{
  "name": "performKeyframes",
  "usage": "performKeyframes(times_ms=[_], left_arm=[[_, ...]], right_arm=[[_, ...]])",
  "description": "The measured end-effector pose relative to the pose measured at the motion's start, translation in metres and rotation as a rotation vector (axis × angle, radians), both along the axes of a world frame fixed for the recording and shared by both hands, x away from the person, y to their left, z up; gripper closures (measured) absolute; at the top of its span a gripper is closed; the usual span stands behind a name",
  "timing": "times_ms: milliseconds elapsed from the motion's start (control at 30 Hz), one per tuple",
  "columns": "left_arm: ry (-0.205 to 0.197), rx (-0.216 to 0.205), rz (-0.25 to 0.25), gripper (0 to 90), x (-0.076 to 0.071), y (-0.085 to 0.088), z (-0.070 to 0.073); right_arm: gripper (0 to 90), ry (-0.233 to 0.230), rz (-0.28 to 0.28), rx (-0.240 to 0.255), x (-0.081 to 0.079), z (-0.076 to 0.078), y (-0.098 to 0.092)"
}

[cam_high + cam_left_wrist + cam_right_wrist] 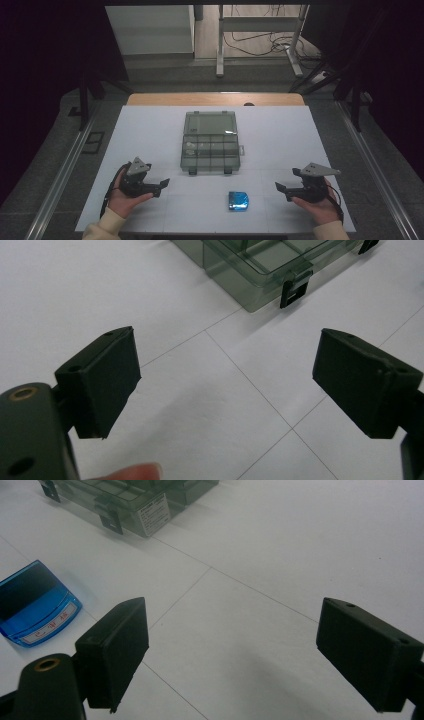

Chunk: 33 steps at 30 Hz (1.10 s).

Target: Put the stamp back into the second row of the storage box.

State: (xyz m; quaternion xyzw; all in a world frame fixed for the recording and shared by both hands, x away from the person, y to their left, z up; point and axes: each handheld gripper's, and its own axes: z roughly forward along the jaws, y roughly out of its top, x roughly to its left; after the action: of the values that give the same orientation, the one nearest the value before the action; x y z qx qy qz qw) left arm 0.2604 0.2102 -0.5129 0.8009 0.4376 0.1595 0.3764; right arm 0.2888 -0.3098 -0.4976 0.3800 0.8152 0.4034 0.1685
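Observation:
A smoky clear compartment box [210, 142] lies open at the middle of the white table [280, 130], its lid folded back; small pale parts sit in a left cell. A small blue case [238, 200] rests near the front edge, right of centre. My left gripper [164, 184] rests at the front left, open and empty, with the box's front corner [260, 275] ahead of it. My right gripper [281, 189] sits at the front right, open and empty; the blue case [35, 605] lies to its left and the box [130, 500] farther off.
Beyond the table's far edge stand a metal desk frame [260, 35] and cables on the floor. Rails run along both sides of the table. Bare white tabletop lies between the two grippers and around the box.

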Motion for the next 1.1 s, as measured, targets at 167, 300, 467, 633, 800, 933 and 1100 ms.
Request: performKeyframes(times_ms=[167,300,467,633,800,933,1100], left_arm=[[-0.003,-0.002,0.001,12.2,0.000,0.001,0.000],[-0.003,0.000,-0.001,12.2,0.000,0.000,-0.001],[0.000,0.009,-0.006,12.2,0.002,0.000,-0.002],[0.001,0.008,-0.004,12.2,0.002,0.000,-0.002],[0.004,0.010,-0.006,12.2,0.002,0.000,-0.002],[0.000,0.010,-0.008,12.2,0.001,0.001,-0.002],[0.002,0.013,-0.016,12.2,0.001,0.000,-0.002]], right_arm=[[14.1,0.000,-0.005,0.002,0.000,0.001,0.000],[14.2,-0.001,-0.005,0.002,0.002,0.001,0.000],[14.2,0.003,-0.008,-0.002,0.003,0.001,0.001],[14.2,0.002,-0.007,-0.003,0.003,0.001,0.001],[14.2,-0.005,-0.004,-0.003,0.003,0.003,0.001],[14.2,-0.008,0.006,0.003,0.003,0.007,0.004],[14.2,-0.021,0.033,0.009,-0.001,0.015,0.009]])
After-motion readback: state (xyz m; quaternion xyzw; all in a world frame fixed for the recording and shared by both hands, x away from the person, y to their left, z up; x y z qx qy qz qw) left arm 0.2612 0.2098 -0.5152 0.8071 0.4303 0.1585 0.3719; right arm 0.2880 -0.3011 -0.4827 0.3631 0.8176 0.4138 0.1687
